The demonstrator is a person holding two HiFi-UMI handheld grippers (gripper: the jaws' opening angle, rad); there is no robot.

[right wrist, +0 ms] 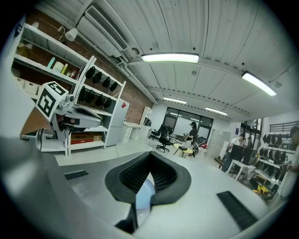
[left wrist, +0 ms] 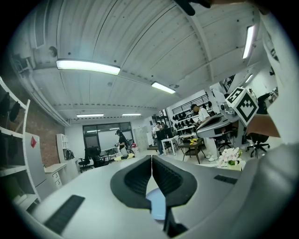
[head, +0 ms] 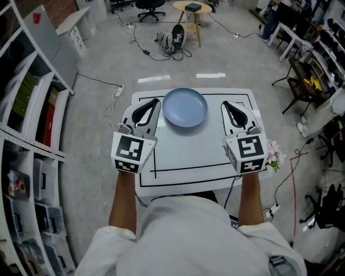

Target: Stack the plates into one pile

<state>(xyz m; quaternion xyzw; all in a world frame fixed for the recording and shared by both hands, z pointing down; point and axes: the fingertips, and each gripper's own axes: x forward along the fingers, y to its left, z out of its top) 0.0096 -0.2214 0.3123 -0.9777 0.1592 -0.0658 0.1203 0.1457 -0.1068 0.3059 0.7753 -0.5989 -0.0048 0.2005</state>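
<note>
A light blue plate (head: 185,108) lies at the far middle of the white table (head: 188,156); whether more plates lie under it I cannot tell. My left gripper (head: 156,101) hovers just left of the plate, its jaws shut with nothing between them. My right gripper (head: 225,103) hovers just right of it, also shut and empty. In the left gripper view the shut gripper (left wrist: 152,158) points level, and a sliver of the plate (left wrist: 158,205) shows beneath. The right gripper view shows its shut gripper (right wrist: 150,154) with the plate (right wrist: 142,198) below.
A black rectangle is marked on the tabletop. A small bunch of flowers (head: 273,153) sits at the table's right edge. Shelving (head: 27,135) lines the left side. A round wooden table (head: 192,8) and floor cables (head: 140,46) lie beyond.
</note>
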